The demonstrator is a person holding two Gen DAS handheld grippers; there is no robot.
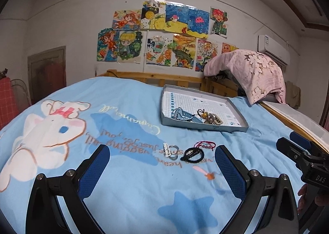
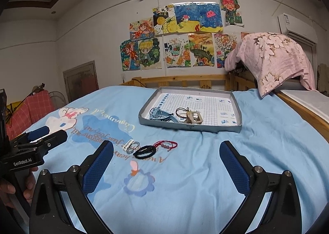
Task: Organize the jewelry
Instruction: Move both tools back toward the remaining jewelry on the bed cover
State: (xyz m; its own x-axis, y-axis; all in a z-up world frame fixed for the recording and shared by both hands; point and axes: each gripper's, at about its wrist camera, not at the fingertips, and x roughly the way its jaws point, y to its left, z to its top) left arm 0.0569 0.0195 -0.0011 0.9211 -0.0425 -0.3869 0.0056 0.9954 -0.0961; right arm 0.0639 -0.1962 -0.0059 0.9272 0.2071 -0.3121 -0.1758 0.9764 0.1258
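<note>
A grey tray sits on the blue bedsheet and holds a blue-grey strap piece, a black cord with a yellow bead and a beige clip. On the sheet in front of it lie a white beaded piece with silver rings, a black oval hair clip and a red string bracelet. My left gripper is open and empty, just short of these pieces. My right gripper is open and empty, to their right.
A wooden bed rail runs behind the tray. A pink floral cloth is draped at the back right. A white board lies along the right edge of the bed. Drawings cover the wall.
</note>
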